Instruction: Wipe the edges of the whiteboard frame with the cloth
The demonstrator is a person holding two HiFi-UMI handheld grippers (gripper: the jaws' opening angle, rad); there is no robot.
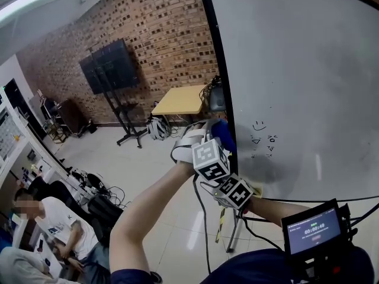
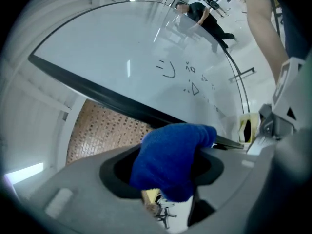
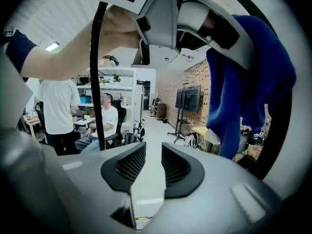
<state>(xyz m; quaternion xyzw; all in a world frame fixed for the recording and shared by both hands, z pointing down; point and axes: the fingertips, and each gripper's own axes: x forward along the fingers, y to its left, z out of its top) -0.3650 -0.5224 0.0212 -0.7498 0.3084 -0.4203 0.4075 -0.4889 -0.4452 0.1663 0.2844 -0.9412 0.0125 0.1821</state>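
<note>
Head view: the left gripper (image 1: 208,145) holds the blue cloth (image 1: 225,136) at the black left edge of the whiteboard frame (image 1: 218,70), with the right gripper (image 1: 235,190) just below it. Left gripper view: both jaws pinch the cloth, whose free end overlaps the frame beneath the white writing surface (image 2: 146,57). Right gripper view: the jaws stand slightly apart with nothing between them, and the cloth hangs from the left gripper at upper right.
</note>
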